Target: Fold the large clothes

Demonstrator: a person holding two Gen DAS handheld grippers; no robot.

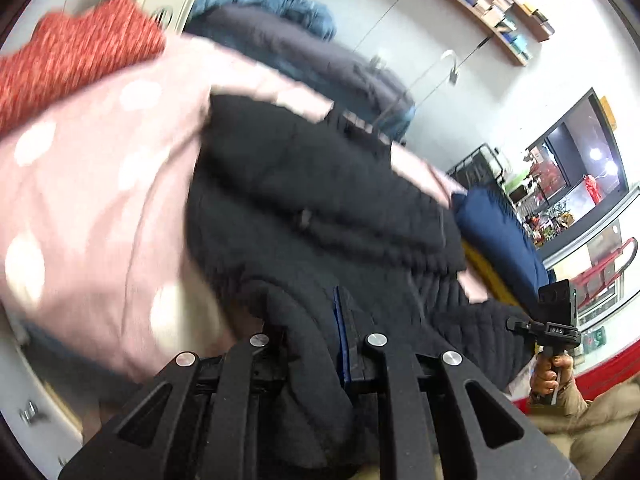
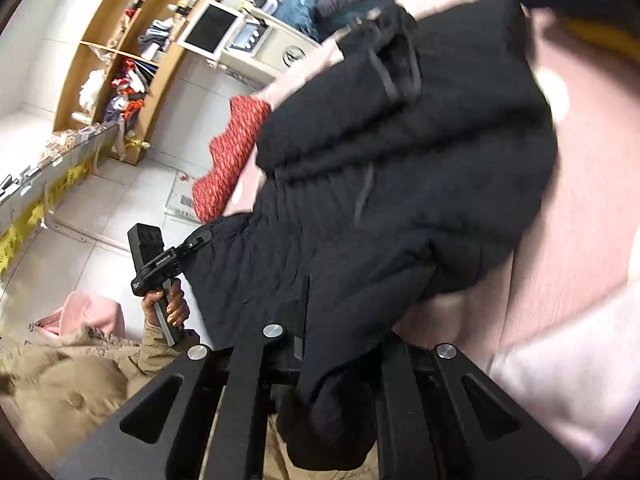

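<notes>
The left wrist view alone shows wall shelves (image 1: 492,4) and a dark window (image 1: 576,156); the right wrist view alone shows a wooden cubby shelf (image 2: 132,52) and a tan appliance (image 2: 260,48). A black quilted jacket (image 1: 320,208) lies on pink polka-dot bedding (image 1: 92,200), its near edge bunched up, blurred, in the closed left tongs (image 1: 316,344) and closed right tongs (image 2: 340,340).

A bed with a pink cover dotted white (image 1: 100,208) carries everything. On it lie a black quilted coat (image 1: 320,208) in the middle, a red knit (image 1: 76,56) at the far left, and dark grey and blue jackets (image 1: 304,52) beyond.
</notes>
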